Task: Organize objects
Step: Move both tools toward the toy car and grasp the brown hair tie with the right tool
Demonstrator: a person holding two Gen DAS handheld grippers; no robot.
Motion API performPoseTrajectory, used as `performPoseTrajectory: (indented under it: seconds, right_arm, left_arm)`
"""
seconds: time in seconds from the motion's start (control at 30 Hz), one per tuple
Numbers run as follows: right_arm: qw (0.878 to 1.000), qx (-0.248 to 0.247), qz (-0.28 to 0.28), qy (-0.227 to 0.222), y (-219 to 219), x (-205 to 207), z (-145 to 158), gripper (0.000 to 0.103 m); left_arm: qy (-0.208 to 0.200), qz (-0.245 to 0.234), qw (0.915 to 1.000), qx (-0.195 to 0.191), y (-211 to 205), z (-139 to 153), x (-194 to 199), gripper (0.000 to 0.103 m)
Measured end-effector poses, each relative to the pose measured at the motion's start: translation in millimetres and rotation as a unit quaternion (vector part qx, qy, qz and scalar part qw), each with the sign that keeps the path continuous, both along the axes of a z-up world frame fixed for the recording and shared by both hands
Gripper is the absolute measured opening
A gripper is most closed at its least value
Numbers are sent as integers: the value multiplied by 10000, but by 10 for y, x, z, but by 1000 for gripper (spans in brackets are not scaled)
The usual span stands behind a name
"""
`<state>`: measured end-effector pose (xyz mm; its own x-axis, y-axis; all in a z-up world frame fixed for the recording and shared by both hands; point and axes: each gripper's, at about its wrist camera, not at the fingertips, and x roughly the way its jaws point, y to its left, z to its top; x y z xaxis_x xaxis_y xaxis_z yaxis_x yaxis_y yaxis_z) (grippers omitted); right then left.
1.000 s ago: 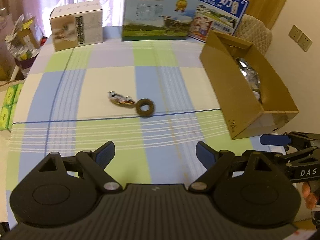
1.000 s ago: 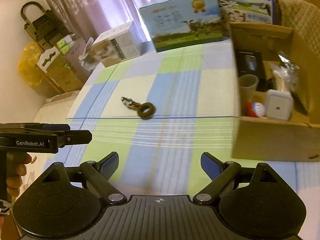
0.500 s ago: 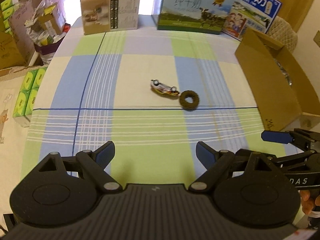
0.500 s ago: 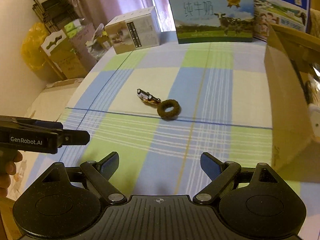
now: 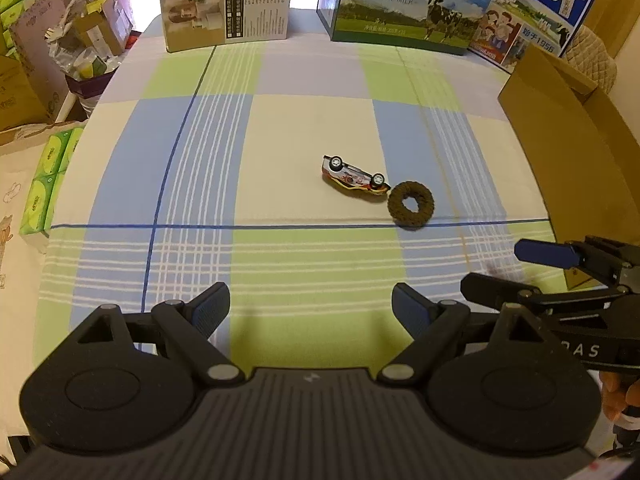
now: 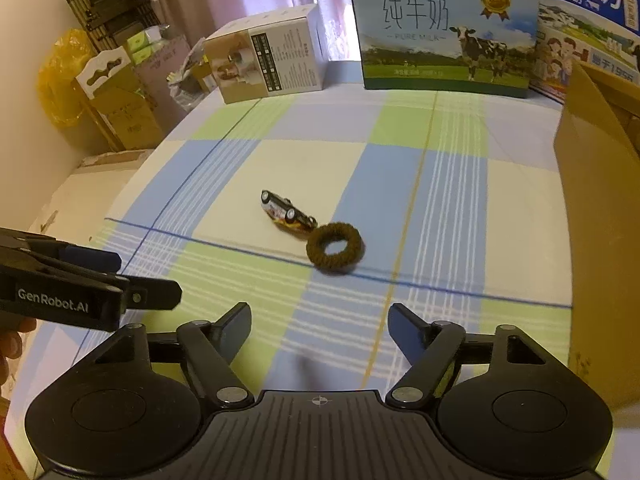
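Observation:
A small toy car [image 5: 354, 176] [image 6: 287, 213] lies upside down on the checked tablecloth, wheels up. A brown fuzzy ring [image 5: 411, 204] [image 6: 335, 248] lies just right of it, touching or nearly touching its end. An open cardboard box [image 5: 568, 144] [image 6: 600, 216] stands along the table's right side. My left gripper [image 5: 311, 309] hovers open over the near part of the table, empty, well short of both objects. My right gripper [image 6: 319, 327] is also open and empty, a little nearer the ring. Each gripper shows at the edge of the other's view.
Two milk cartons [image 5: 408, 4] [image 6: 448, 28] and a beige product box [image 5: 226, 2] [image 6: 268, 60] stand along the far edge. Tissue packs [image 5: 48, 184] and cluttered boxes [image 6: 116, 100] sit off the table to the left. A hand [image 5: 618, 396] holds the right gripper.
Both grippers have moved forward and swung left, bringing the car and ring closer and more central. The cardboard box has slid to the right edge of both views. Both stay open.

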<state>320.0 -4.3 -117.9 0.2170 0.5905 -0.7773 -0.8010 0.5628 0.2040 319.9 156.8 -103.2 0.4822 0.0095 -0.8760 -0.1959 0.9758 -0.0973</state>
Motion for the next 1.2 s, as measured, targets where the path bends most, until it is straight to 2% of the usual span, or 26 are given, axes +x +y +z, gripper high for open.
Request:
performPoseTrajectory:
  seconds: [0.43,0.73,1.0,1.07,1.2]
  right_arm:
    - [9994,-107,172,-273,433,283,-299,65]
    - [9988,-181,258,-369,569,388,-495,62]
    - [9969,-203,391,-649,649,362,-570,54]
    - [9958,-239,431,-766,666,356,-574,42]
    - [9938,-302,493,-955,650,364,-587,28]
  left_arm:
    - [37,11,9999,103,177,-240,409,86]
    - [124,20,9999,48,268,-358,561,86]
    - [104,-20,9999,12,300,-400,620,86]
    - [93,-34,10000,8,304,-411,641,86]
    - [34,-111,9999,-22,306,-436,672,86]
